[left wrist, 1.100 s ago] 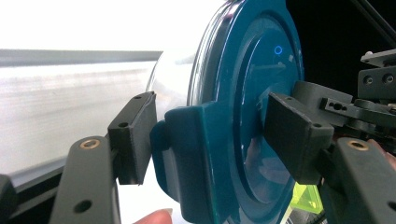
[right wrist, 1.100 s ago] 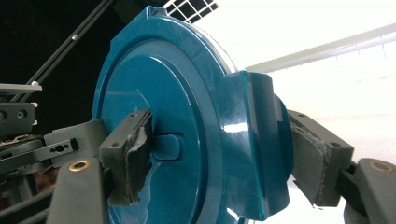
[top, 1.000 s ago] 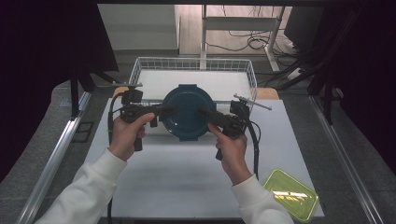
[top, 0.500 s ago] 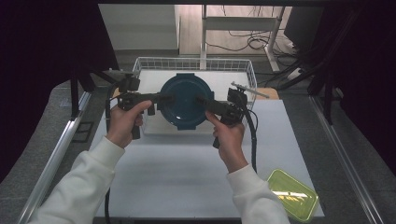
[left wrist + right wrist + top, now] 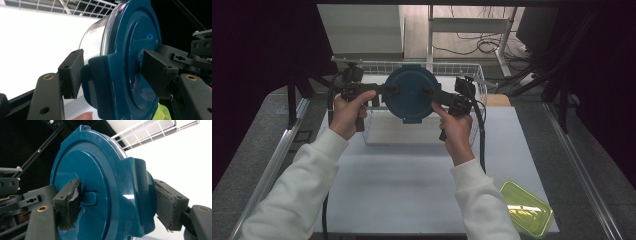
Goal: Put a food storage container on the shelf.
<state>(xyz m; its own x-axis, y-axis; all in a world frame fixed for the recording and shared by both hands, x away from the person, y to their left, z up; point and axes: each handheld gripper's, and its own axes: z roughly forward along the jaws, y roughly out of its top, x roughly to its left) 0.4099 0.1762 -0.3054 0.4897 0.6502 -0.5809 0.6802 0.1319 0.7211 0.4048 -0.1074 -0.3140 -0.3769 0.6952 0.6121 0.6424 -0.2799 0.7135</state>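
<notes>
High view: both tools, left tool [image 5: 388, 90] & right tool [image 5: 428, 93], gripped the blue-lidded container [image 5: 411, 95] by opposite lid edges, held above the wire basket [image 5: 472, 75] at the table [image 5: 412, 180] rear. Left gripper view: jaws clamped on lid clip. Right gripper view: same, opposite clip.

Wire basket [image 5: 372, 131] stood right under the tub [image 5: 410, 95], its rim walling the far half of the table [image 5: 412, 175]. Near half lay open for a hand. Green tray [image 5: 526, 207] blocked the near right corner, well apart from both sleeves.
</notes>
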